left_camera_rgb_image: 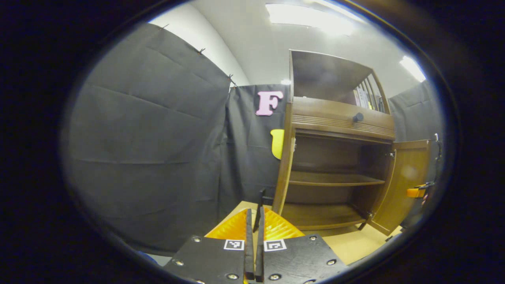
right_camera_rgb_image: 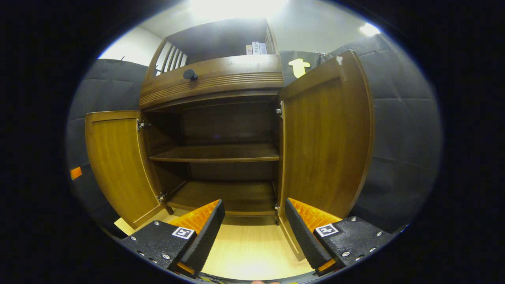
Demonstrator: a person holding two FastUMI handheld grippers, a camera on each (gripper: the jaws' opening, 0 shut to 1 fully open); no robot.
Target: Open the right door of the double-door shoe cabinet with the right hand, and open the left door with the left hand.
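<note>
The brown wooden shoe cabinet (right_camera_rgb_image: 221, 79) stands with both doors swung wide, baring two bare shelves (right_camera_rgb_image: 215, 153). In the right gripper view the left door (right_camera_rgb_image: 118, 165) hangs out at the left and the right door (right_camera_rgb_image: 327, 138) at the right. My right gripper (right_camera_rgb_image: 254, 201) is open just in front of the cabinet's foot, its right finger beside the right door's lower edge. In the left gripper view my left gripper (left_camera_rgb_image: 255, 211) is shut on a thin black handle (left_camera_rgb_image: 260, 199) of the left door (left_camera_rgb_image: 285, 157), seen edge-on. The right door (left_camera_rgb_image: 410, 181) shows beyond.
A drawer with a dark round knob (right_camera_rgb_image: 190, 74) sits above the doors, and an upper shelf holds several books (right_camera_rgb_image: 256, 48). Black cloth walls (left_camera_rgb_image: 150, 138) close in on both sides. The floor (right_camera_rgb_image: 244, 244) is pale wood. An orange part of the other gripper (left_camera_rgb_image: 416, 192) shows by the right door.
</note>
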